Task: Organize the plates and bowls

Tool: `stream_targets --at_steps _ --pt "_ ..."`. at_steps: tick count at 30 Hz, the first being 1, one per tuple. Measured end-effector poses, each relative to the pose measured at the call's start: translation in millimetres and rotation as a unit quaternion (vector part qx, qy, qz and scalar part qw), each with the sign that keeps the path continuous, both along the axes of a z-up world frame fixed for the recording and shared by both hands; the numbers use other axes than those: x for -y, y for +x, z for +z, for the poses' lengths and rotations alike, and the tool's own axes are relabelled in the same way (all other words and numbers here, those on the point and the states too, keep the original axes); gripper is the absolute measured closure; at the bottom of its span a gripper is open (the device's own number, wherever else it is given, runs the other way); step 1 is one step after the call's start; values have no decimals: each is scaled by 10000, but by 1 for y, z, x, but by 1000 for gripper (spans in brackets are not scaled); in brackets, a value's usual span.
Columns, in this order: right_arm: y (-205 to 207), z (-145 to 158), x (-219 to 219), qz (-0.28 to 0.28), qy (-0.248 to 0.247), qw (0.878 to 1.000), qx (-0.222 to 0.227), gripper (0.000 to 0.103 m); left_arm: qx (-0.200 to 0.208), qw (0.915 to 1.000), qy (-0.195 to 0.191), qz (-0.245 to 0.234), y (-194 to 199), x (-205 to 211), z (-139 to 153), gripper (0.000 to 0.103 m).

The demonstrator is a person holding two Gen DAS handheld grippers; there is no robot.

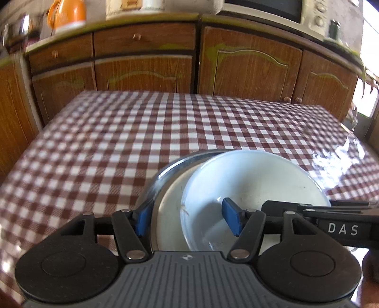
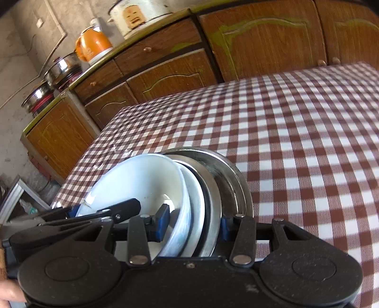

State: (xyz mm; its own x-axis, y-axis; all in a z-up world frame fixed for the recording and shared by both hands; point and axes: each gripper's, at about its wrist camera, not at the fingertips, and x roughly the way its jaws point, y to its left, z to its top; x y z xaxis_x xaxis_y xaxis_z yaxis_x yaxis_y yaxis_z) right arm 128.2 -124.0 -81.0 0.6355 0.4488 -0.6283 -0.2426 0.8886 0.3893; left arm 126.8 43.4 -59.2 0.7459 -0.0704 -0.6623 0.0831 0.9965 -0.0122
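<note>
Stack of dishes held up off the checked tablecloth (image 1: 165, 123), tilted on edge, both grippers on it from opposite sides. Stack = white bowl (image 1: 255, 180) on top/inside, white plate (image 1: 170, 208) under it, then steel plate (image 1: 165, 170) outermost. L gripper (image 1: 188, 219): fingers abt half open, one blue pad (image 1: 231, 219) inside the white bowl, other pad (image 1: 142, 219) against the outside of the steel plate, rims sandwiched between, looks clamped. R gripper (image 2: 193, 225) same deal from other side: one pad (image 2: 162, 221) inside white bowl (image 2: 142, 180), other pad behind the steel plate (image 2: 227, 180), mostly hidden, so contact there cannot be confirmed; white plate (image 2: 196, 196) between. Each gripper shows in the other's view, low at the side. Bg: wooden cabinets (image 1: 146, 71), orange kettle (image 2: 93, 45), rice cooker (image 2: 139, 16), steel pots (image 2: 61, 68) on counter. Fingertip of a hand (image 2: 8, 292) at bottom left edge of R view
</note>
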Motion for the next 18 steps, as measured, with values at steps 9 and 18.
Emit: stream_targets --at_steps 9,18 --pt "-16 27 -2 -150 -393 9982 428 36 25 9998 136 168 -10 -3 18 33" --pt "-66 65 -4 -109 -908 9921 863 28 169 9992 103 352 -51 0 50 19"
